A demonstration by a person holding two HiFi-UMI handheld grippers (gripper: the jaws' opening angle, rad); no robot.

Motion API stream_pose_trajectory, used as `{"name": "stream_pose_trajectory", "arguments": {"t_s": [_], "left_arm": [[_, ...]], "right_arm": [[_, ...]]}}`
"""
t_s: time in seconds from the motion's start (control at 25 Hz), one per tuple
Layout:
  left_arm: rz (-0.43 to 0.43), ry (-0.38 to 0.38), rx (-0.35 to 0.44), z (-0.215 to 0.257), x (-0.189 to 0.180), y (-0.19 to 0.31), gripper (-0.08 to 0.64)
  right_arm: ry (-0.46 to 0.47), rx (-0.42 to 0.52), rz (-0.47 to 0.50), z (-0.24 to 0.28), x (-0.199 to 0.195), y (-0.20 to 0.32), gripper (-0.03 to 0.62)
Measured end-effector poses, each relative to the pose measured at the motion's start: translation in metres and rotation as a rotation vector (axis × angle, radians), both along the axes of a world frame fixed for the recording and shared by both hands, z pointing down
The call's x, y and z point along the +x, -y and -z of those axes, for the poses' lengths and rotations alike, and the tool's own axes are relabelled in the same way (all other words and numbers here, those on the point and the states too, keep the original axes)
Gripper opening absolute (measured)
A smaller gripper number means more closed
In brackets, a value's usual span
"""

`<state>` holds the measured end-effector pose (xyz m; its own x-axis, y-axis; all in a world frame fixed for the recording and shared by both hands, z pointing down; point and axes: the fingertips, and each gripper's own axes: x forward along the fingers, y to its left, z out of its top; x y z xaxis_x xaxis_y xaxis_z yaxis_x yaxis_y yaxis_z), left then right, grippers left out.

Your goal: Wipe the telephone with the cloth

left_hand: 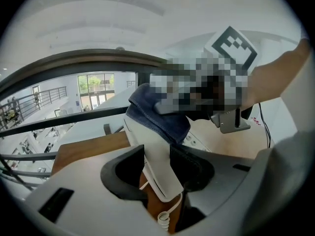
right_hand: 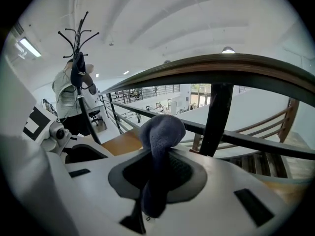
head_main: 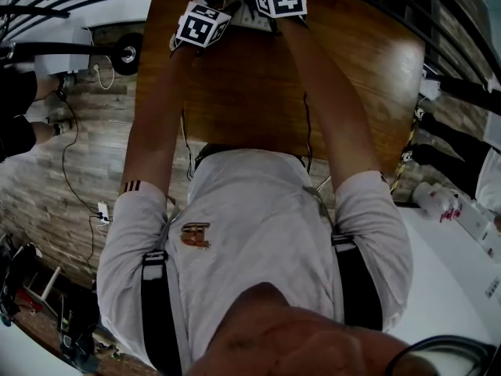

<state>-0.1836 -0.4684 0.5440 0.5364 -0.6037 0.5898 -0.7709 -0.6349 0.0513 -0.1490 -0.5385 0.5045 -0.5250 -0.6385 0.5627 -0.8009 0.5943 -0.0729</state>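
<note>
**Cloth over the handset's top end**

The left gripper has its jaws wide apart. The white telephone handset rises tilted between them, leaning on one pad with a gap at the other. Its coiled cord hangs below, over the wooden table. The blue cloth drapes over the handset's upper end. The right gripper is clamped on that cloth, which bunches up above its jaws. Both grippers are held out over the far part of the table.
</note>
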Motion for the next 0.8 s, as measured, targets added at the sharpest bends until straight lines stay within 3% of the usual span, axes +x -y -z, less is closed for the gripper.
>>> {"name": "stream_pose_trajectory", "arguments": {"t_s": [0.52, 0.68, 0.8], "left_arm": [[0.001, 0.005, 0.016, 0.0, -0.001, -0.003, 0.16], [0.006, 0.011, 0.017, 0.0, -0.002, -0.004, 0.16], [0.004, 0.004, 0.023, 0.001, -0.002, -0.005, 0.16]], "right_arm": [[-0.073, 0.027, -0.115, -0.013, 0.078, 0.002, 0.078], [-0.035, 0.038, -0.158, -0.007, 0.097, -0.003, 0.078], [0.028, 0.055, -0.148, 0.006, 0.089, -0.016, 0.078]]}}
